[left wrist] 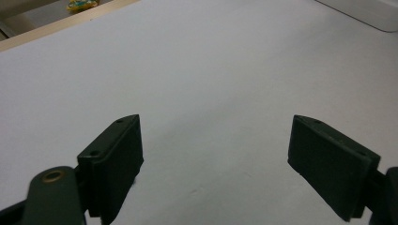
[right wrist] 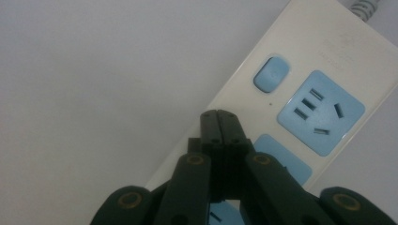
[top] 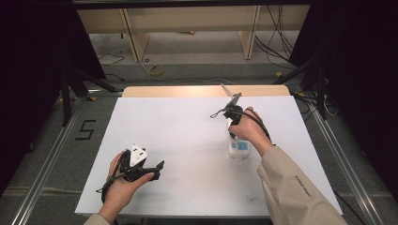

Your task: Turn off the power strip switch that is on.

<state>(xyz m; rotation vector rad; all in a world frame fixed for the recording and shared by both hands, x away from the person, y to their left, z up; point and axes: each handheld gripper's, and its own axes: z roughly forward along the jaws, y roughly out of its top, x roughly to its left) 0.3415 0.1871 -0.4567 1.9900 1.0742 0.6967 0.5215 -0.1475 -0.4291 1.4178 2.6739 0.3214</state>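
Observation:
A white power strip (top: 238, 149) with blue sockets lies on the white table top (top: 187, 140), right of centre. My right gripper (top: 233, 133) hangs over its far end, held by a hand in a beige sleeve. In the right gripper view the right gripper (right wrist: 218, 117) is shut on nothing. Its tips hover just above the power strip (right wrist: 244, 108), beside the blue switch (right wrist: 271, 74) and a blue socket (right wrist: 320, 112). My left gripper (top: 158, 169) is at the front left, pointing right. In its own view the left gripper (left wrist: 213, 145) is open above bare table, and the power strip's edge (left wrist: 371, 11) is far off.
A wooden table edge (top: 206, 90) runs along the back of the white sheet. Behind it are wooden shelving legs, a yellow cable coil (top: 155, 70) and black cables on the floor. Metal rails flank the table, and a "5" mark (top: 86, 130) is on the floor at left.

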